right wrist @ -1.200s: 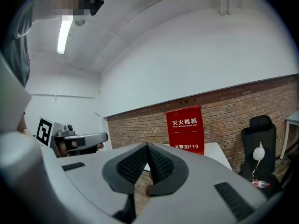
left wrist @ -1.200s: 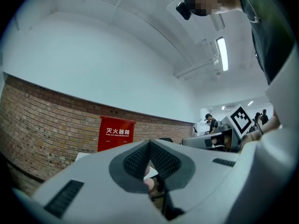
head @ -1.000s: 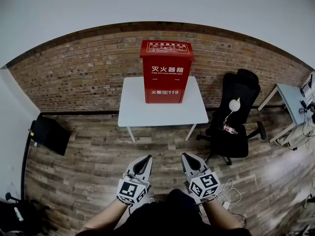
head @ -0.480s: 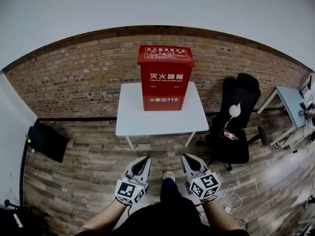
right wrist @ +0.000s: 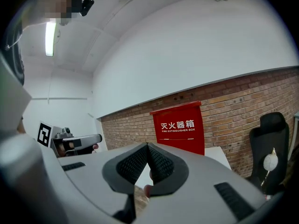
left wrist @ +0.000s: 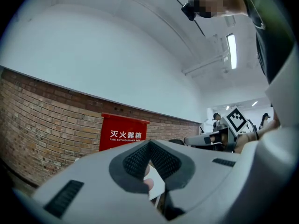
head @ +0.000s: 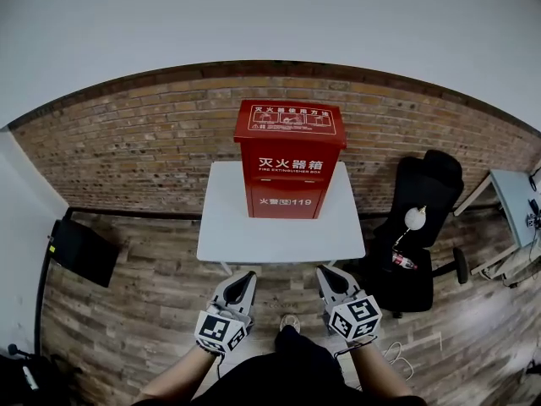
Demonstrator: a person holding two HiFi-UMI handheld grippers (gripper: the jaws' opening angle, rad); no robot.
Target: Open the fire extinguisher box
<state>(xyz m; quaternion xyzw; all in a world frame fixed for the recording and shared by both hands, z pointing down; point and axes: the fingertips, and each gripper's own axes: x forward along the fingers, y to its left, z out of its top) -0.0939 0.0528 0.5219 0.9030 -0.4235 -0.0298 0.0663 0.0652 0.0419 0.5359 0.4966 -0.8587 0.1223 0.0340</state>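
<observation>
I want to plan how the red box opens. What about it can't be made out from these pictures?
- Latch or handle of the fire extinguisher box: too small in the head view.
- Its lower front: behind the left gripper in the left gripper view.
- Its back and inside: turned away; box closed.

Your left gripper [head: 245, 276] points forward, jaws pressed together with nothing between them. Just to its right, your right gripper [head: 329, 271] points forward too, jaws together and empty. Your forearms [head: 173, 377] trail behind them.
</observation>
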